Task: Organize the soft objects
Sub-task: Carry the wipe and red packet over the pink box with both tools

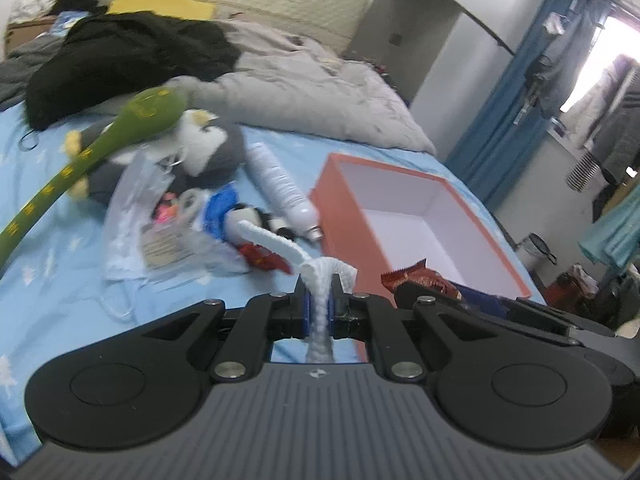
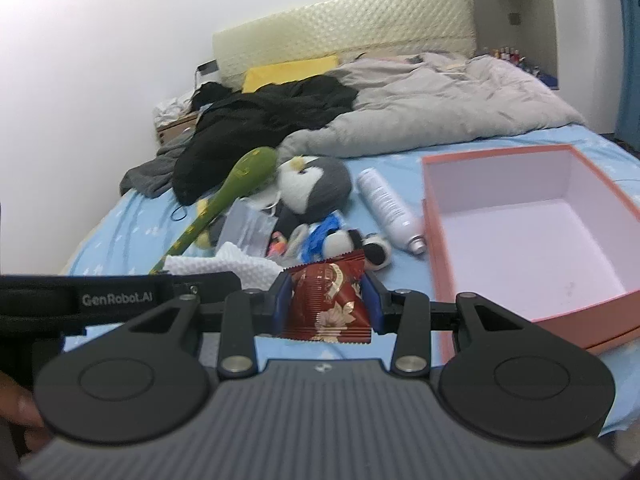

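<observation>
The left gripper (image 1: 319,300) is clenched on a white textured cloth (image 1: 320,280), which trails toward ten o'clock above the blue star-print bedsheet (image 1: 60,280). The right gripper (image 2: 327,300) grasps a red snack packet (image 2: 330,300). The open orange box (image 2: 540,240) sits at two o'clock, a penguin plush (image 2: 312,188) at twelve.

one box (image 2: 440,240), one bottle (image 2: 386,204), two snack packets (image 1: 264,258)
</observation>
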A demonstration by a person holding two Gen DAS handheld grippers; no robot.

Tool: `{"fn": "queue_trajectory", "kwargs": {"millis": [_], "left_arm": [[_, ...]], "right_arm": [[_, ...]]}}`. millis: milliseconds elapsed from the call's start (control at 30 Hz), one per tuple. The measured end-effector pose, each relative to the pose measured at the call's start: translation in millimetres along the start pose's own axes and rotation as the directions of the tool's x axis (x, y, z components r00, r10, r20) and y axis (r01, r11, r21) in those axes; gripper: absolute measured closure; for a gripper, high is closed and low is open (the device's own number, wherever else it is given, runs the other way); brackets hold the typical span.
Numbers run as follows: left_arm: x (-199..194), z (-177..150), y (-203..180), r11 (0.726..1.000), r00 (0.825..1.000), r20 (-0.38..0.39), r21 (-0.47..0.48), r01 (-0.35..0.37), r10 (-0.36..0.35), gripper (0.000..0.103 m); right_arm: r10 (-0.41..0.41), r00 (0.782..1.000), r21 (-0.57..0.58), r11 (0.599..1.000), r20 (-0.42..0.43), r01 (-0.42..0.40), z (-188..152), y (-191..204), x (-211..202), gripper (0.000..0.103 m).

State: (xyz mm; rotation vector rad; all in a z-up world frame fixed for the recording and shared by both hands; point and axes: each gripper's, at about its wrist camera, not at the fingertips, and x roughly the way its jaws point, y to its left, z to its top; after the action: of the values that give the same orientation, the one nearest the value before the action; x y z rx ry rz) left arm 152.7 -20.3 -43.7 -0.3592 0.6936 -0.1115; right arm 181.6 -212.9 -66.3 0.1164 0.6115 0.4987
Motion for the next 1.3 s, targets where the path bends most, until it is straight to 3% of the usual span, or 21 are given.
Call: {"fn": "queue_trajectory", "kwargs": {"millis": [333, 667, 1033, 1233, 1267, 1300], "left_arm": [[36.9, 31.7, -69.9, 0.987, 0.993, -0.032, 0.110, 0.120, -0.118, 0.093], [132.0, 62.8, -133.0, 0.957, 0.977, -0.122, 0.214, 0.198, -0.174, 0.093], [256.6, 71.4, -159.7, 0.941, 0.954, -0.257, 0.259, 0.220, -0.152, 0.093], [299.1, 71.4, -155.5, 0.943, 0.943, -0.313, 0.264, 0.200, -0.112, 0.092], [302.4, 70.5, -153.5, 0.944, 0.940, -0.323, 0.263, 0.199, -0.108, 0.090], [306.3, 70.1, -151.5, 0.945, 0.938, -0.330, 0.263, 0.195, -0.102, 0.081]], "right_arm": [[-0.128, 0.992, 0.087, 0.988, 0.013, 0.126, 13.2, -58.3, -20.2, 0.061], [-0.253, 0.967, 0.186, 0.950, -0.020, 0.252, 30.7, -141.0, 4.5, 0.061], [-0.302, 0.944, 0.249, 0.911, -0.136, 0.328, 20.3, -212.0, 61.0, 0.061], [-0.299, 0.936, 0.264, 0.902, -0.186, 0.341, 14.4, -233.5, 84.2, 0.060], [-0.303, 0.933, 0.272, 0.898, -0.193, 0.347, 13.1, -235.8, 85.7, 0.059], [-0.306, 0.931, 0.274, 0.895, -0.201, 0.353, 12.2, -237.8, 87.0, 0.058]]}}
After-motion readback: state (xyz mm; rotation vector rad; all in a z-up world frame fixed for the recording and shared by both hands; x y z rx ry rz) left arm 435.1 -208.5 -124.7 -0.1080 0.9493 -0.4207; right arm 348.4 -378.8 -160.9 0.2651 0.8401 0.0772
